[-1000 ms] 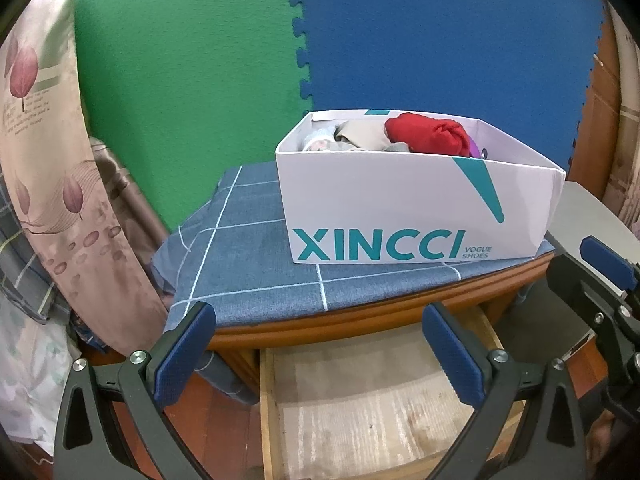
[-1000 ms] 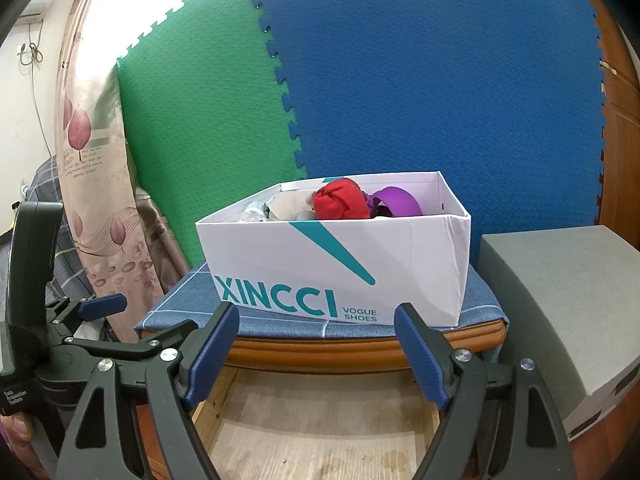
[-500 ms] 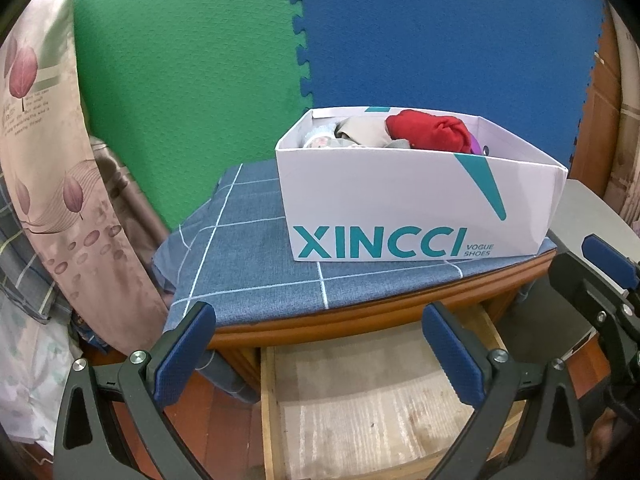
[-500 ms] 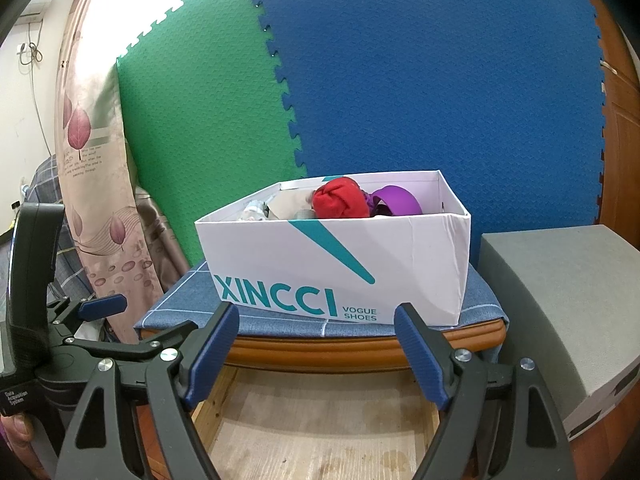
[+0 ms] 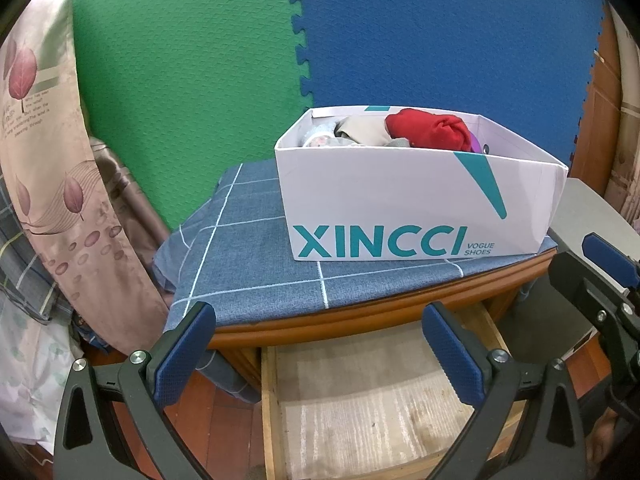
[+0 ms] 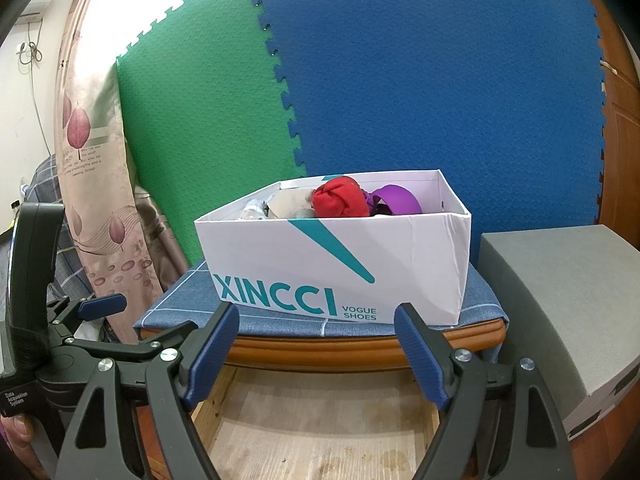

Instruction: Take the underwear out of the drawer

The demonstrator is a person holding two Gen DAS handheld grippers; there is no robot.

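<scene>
Two hand-held grippers, the left hand-held gripper (image 5: 318, 354) and the right hand-held gripper (image 6: 318, 350), hang spread wide with nothing between their pads above the pulled-out drawer (image 5: 360, 404), whose visible wooden bottom lies bare. Underwear (image 5: 428, 130), a red bundle among pale and purple pieces, sits in the white shoe box (image 5: 400, 204) on the blue checked cloth (image 5: 248, 272) covering the table (image 5: 360, 316) above the drawer.

Wooden drawer (image 5: 360, 412) pulled open; bunched red underwear (image 5: 428, 129) in white shoebox (image 5: 400, 208)
</scene>
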